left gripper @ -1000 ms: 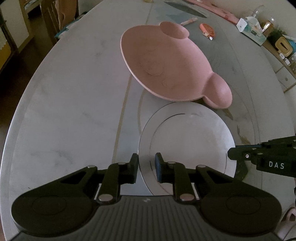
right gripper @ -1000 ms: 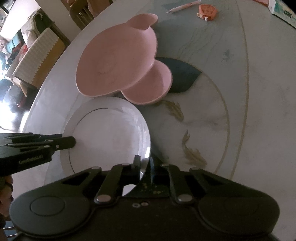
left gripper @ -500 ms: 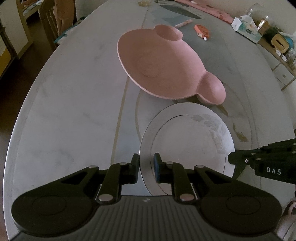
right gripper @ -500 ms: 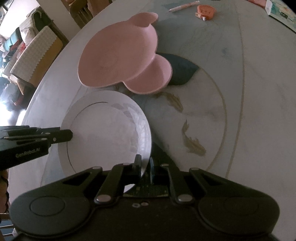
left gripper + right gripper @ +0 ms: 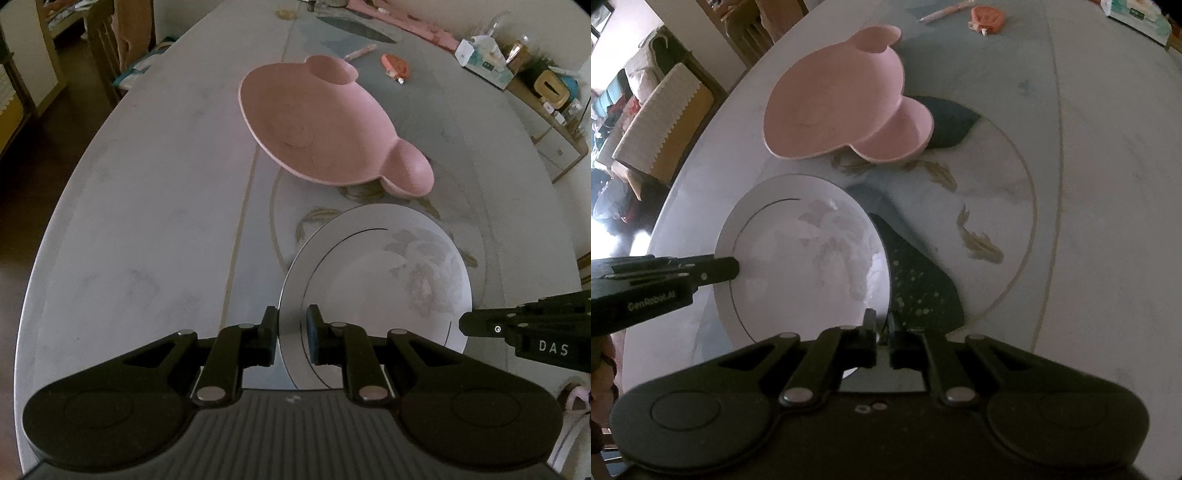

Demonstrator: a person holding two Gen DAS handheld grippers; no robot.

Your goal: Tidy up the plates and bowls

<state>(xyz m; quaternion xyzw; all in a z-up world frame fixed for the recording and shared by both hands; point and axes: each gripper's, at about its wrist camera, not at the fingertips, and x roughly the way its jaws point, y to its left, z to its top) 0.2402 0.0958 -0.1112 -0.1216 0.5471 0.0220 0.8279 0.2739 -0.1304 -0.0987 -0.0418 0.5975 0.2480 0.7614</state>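
Observation:
A white plate (image 5: 376, 280) with a thin dark ring and a faint floral print hangs just above the table, held by two opposite edges. My left gripper (image 5: 291, 325) is shut on its left rim, with the fingertips (image 5: 727, 267) showing in the right wrist view. My right gripper (image 5: 882, 325) is shut on the right rim of the white plate (image 5: 798, 266), and its fingertips (image 5: 476, 326) reach in from the right of the left wrist view. A pink bear-shaped dish (image 5: 325, 122) with two small ear bowls lies on the table beyond, apart from the plate. The pink dish (image 5: 834, 118) is upright.
The marble table (image 5: 147, 221) has gold lines and fish motifs. A pen (image 5: 360, 51), an orange object (image 5: 395, 64) and a tissue box (image 5: 484, 64) lie at the far end. Chairs (image 5: 661, 122) stand along the table's left edge.
Both grippers have drawn back with the white plate, away from the pink dish. The plate's far rim, which lay against the dish, now stands apart from it. The dish stayed put.

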